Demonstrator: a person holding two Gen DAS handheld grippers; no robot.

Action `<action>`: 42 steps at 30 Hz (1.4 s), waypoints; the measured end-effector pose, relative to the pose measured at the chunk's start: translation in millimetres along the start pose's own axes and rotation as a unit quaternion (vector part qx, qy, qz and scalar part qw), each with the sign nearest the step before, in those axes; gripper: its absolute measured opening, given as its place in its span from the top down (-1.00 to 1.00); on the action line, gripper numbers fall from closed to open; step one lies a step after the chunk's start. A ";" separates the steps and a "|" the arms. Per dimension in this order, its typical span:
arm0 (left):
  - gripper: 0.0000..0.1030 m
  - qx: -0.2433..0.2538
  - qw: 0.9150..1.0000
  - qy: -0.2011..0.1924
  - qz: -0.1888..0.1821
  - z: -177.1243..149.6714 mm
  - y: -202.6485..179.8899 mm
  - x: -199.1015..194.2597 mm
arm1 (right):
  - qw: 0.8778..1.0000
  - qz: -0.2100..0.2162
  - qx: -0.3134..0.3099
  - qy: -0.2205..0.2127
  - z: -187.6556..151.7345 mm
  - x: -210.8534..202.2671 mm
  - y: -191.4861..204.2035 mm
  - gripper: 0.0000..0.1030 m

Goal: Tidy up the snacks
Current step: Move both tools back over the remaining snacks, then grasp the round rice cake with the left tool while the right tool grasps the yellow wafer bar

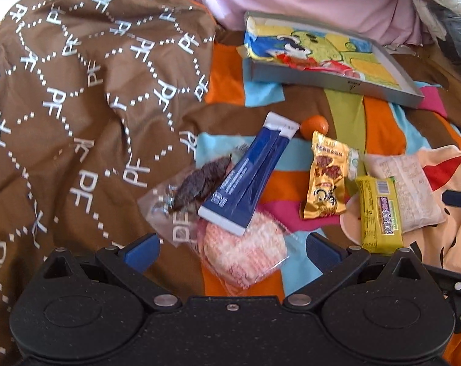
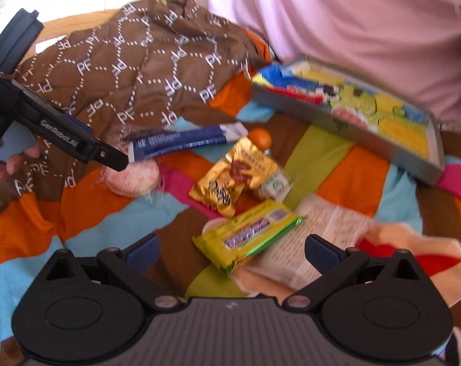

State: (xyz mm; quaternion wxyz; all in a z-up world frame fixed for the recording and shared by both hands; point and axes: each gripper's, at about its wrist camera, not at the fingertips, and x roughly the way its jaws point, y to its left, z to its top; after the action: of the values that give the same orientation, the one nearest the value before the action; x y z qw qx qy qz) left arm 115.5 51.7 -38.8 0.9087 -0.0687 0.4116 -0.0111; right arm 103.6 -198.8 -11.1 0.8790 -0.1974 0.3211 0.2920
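Observation:
Snacks lie scattered on a colourful patchwork blanket (image 1: 346, 113). My left gripper (image 1: 232, 248) is open just above a clear pack of pink-white wafers (image 1: 245, 250). Past it lie a blue sachet (image 1: 251, 170), a dark dried snack in clear wrap (image 1: 196, 183), a small orange fruit (image 1: 314, 125), a gold packet (image 1: 324, 177), a yellow-green bar (image 1: 379, 213) and a pale packet (image 1: 407, 189). My right gripper (image 2: 230, 250) is open over the yellow-green bar (image 2: 248, 235) and the pale packet (image 2: 315, 238). The gold packet (image 2: 239, 177) and blue sachet (image 2: 184, 141) lie beyond.
A shallow grey box (image 1: 331, 82) lined with cartoon-print material sits at the back right, also in the right wrist view as the grey box (image 2: 346, 122). Brown "PF" patterned cloth (image 1: 78, 106) is heaped on the left. A person in pink clothing (image 2: 352, 24) sits behind. A hand (image 2: 5, 164) holds the left gripper body (image 2: 62, 143).

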 end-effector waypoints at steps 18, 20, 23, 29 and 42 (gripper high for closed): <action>-0.98 0.040 0.999 0.019 -0.012 -3.5 -5.1 37.0 | 0.998 -0.002 0.047 0.031 0.4 45.3 -9.8 -1.00; -0.98 0.050 0.998 0.020 -0.013 -2.3 -8.5 42.3 | 0.998 -0.003 0.049 0.032 1.0 50.5 -9.8 -1.00; -0.98 0.059 0.998 0.021 -0.014 -0.4 -13.0 47.6 | 0.998 -0.003 0.047 0.029 3.0 56.1 -8.7 -1.00; -0.98 0.086 0.996 0.025 -0.007 0.4 -22.5 56.9 | 0.999 -0.011 0.027 0.023 7.0 67.2 -0.3 -0.99; -0.82 0.078 0.996 0.033 -0.028 3.1 -22.5 64.5 | 1.000 -0.027 0.005 0.007 8.4 66.8 3.0 -0.53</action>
State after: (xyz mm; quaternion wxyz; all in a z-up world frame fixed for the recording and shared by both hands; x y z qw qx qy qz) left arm 161.3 24.9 -81.8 0.8968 -0.0089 0.4367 -0.0707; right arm 147.1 -166.2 -51.0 0.8854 -0.2038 0.3230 0.2650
